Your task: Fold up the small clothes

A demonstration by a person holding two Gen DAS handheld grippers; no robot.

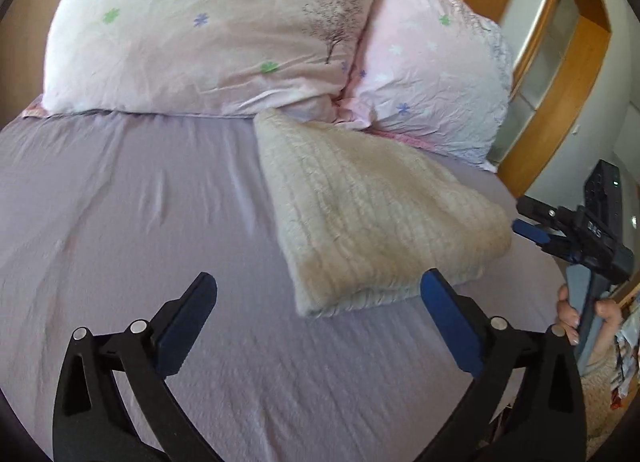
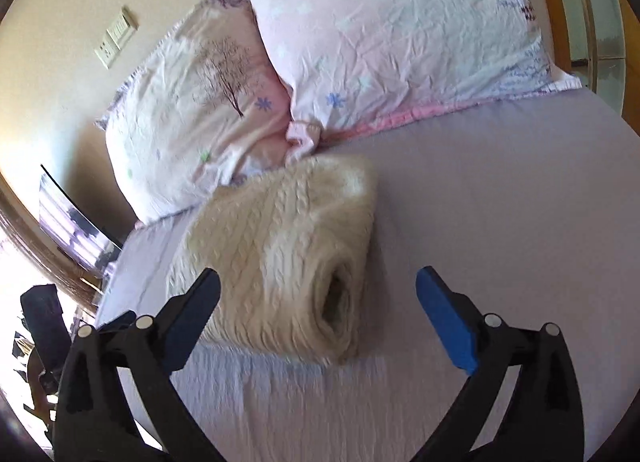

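In the left wrist view, the left gripper (image 1: 318, 294) hangs over the lilac bed sheet (image 1: 120, 202) with its fingers (image 1: 450, 320) spread wide and nothing between them. Just beyond them lies a folded cream cable-knit sweater (image 1: 372, 214), flat on the sheet, its far corner tucked up against the two floral pillows (image 1: 208, 30). To the right of the sweater, the right gripper (image 1: 532, 232) reaches in near the sweater's edge, a hand (image 1: 576, 314) gripping its handle; its fingers look close together from here, though the angle is poor. In the right wrist view, the right gripper (image 2: 318, 294) hovers above the same sweater (image 2: 280, 254), fingers (image 2: 446, 318) released and wide apart, one on each side of the folded bundle without touching it. The sweater's rolled end faces the camera, and the pillows (image 2: 380, 42) sit right behind it. A wall switch plate (image 2: 116, 38) shows left of the pillows.
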